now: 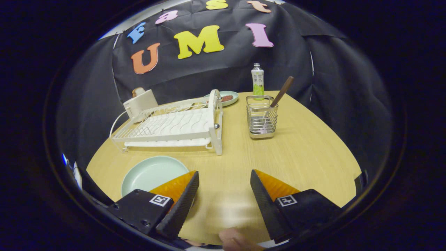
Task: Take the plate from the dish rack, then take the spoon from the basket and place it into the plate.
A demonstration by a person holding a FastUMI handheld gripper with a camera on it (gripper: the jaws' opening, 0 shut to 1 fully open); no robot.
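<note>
Table [306,153] of pale wood fills the booth. Beyond the fingers, spread apart on nothing, stand an empty rack [174,125] and a basket [262,118] holding a spoon [282,91]; the plate [151,173] lies beside the left finger.

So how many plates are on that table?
2. One plate lies on the table beside the open gripper's left finger, before the dish rack. A second plate, holding food, sits behind the rack.

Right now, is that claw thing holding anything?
Gripper: open, holding nothing, fingers spread over the bare table beside the plate.
</note>
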